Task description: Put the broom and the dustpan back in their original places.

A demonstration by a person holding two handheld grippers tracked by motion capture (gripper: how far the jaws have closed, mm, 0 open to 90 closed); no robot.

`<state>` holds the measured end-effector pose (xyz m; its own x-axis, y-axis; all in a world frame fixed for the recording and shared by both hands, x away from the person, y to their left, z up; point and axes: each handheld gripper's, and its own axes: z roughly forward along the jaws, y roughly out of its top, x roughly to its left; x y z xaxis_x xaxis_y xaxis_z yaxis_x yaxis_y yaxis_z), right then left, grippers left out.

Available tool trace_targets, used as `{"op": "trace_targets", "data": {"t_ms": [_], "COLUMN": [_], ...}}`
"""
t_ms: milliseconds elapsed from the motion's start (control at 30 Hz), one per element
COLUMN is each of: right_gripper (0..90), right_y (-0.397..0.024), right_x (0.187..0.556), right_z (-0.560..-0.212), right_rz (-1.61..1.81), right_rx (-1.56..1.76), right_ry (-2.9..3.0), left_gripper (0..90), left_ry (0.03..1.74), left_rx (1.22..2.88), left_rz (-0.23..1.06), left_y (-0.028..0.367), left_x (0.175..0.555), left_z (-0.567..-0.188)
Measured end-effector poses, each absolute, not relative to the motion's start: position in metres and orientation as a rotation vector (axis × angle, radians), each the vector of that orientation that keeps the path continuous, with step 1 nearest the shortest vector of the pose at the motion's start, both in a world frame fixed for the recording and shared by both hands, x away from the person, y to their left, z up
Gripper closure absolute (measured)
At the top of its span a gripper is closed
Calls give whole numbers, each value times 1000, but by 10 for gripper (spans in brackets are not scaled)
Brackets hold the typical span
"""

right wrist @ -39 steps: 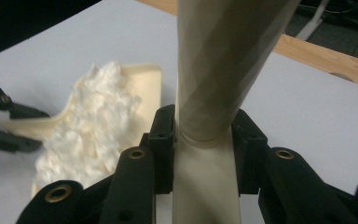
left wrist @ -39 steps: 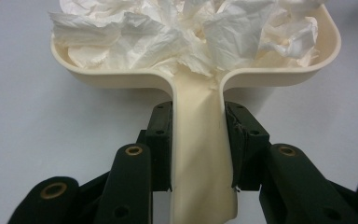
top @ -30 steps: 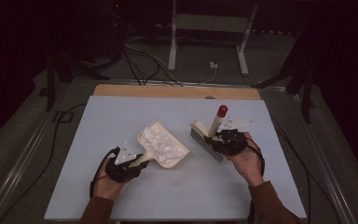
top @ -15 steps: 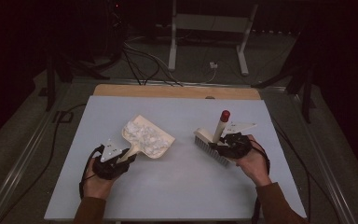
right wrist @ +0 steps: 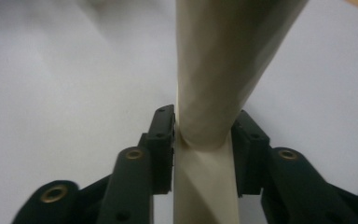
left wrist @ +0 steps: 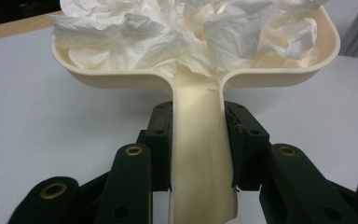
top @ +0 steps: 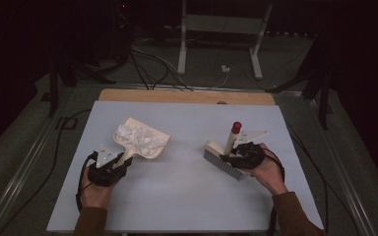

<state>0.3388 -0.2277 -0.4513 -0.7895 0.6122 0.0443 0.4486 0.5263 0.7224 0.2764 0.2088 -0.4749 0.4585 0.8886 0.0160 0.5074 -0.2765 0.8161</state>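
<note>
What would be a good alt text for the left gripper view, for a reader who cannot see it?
The black left tongs are closed on the flat handle of a cream plastic dustpan, seen from just behind it. The pan holds crumpled white tissue paper and sits over a pale grey table.

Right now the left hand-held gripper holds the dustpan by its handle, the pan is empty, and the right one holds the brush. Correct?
Not quite. The dustpan is not empty: the left gripper view shows it full of crumpled white paper. The rest stands: the left hand-held gripper clamps the handle and the right hand-held gripper holds the brush.
</note>
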Motion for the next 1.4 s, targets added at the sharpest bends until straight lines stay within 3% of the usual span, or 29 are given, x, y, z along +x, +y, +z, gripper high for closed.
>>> {"op": "trace_targets", "data": {"t_ms": [433, 800, 1400], "right_gripper": [589, 696, 703], "right_y": [-217, -205, -234], "right_x": [323, 328, 331], "right_z": [-423, -432, -422], "right_rz": [1205, 1205, 1276], "right_rx": [1065, 1275, 1140], "right_ry": [2251, 2075, 2260], "left_gripper": [666, 665, 665], "left_ry": [1300, 1414, 1488], "left_rx": [1878, 1817, 1763], "left_rz": [696, 761, 771], "left_y": [212, 207, 204], "left_x": [279, 279, 275], "left_z": [-478, -486, -494]}}
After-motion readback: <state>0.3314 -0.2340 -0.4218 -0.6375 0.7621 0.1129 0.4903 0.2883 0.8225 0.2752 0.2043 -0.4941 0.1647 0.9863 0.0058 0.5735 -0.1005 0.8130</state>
